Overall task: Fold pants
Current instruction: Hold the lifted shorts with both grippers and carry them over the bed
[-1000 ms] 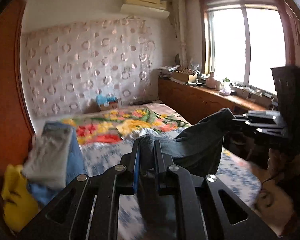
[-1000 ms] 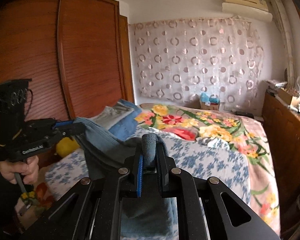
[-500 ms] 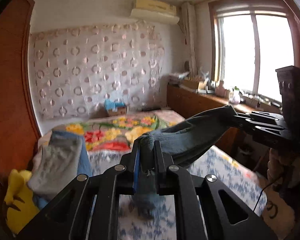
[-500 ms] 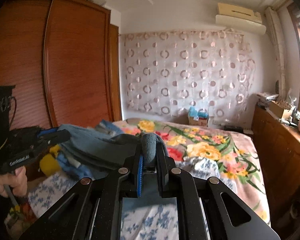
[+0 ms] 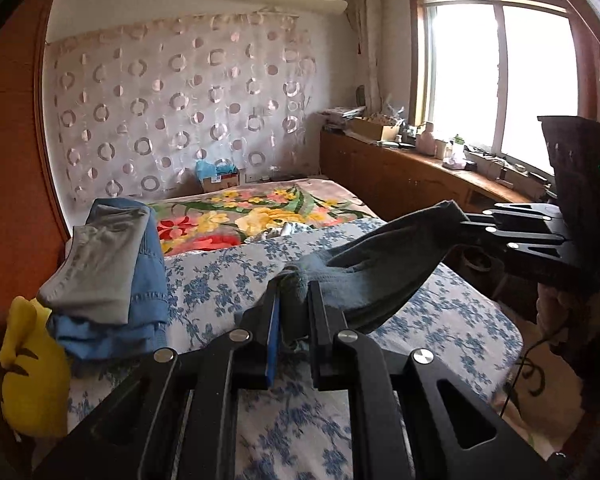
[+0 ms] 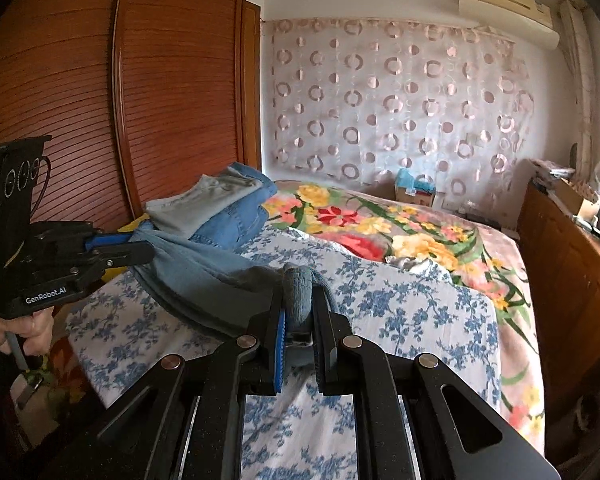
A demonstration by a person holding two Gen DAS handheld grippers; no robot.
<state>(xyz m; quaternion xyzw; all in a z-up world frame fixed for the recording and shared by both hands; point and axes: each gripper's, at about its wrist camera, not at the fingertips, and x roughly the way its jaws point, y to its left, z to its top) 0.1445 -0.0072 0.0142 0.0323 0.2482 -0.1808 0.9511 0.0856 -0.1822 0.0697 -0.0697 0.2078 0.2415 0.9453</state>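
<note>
Grey-blue pants (image 5: 380,272) hang stretched in the air above the bed between my two grippers. At the bottom of the left wrist view, my left gripper (image 5: 296,286) is shut on a bunched edge of them. The same view shows my right gripper (image 5: 462,226) at the right, clamping the other end. My right gripper (image 6: 298,280) pinches a rolled fold of the pants (image 6: 204,276) in its own view. There the left gripper (image 6: 150,246) holds the far end at the left, gripped by a hand (image 6: 16,328). The cloth sags a little between the grips.
A bed with a blue-flowered sheet (image 5: 440,320) lies under the pants, with a bright floral blanket (image 5: 260,216) further back. A pile of folded pants (image 5: 100,264) and a yellow toy (image 5: 32,364) sit at the bed's left edge by the wooden wardrobe (image 6: 160,100). A low wooden cabinet (image 5: 400,176) runs along the right.
Both grippers rose with the pants stretched between them, then came back down over the flowered sheet. Both grips on the cloth stayed the same.
</note>
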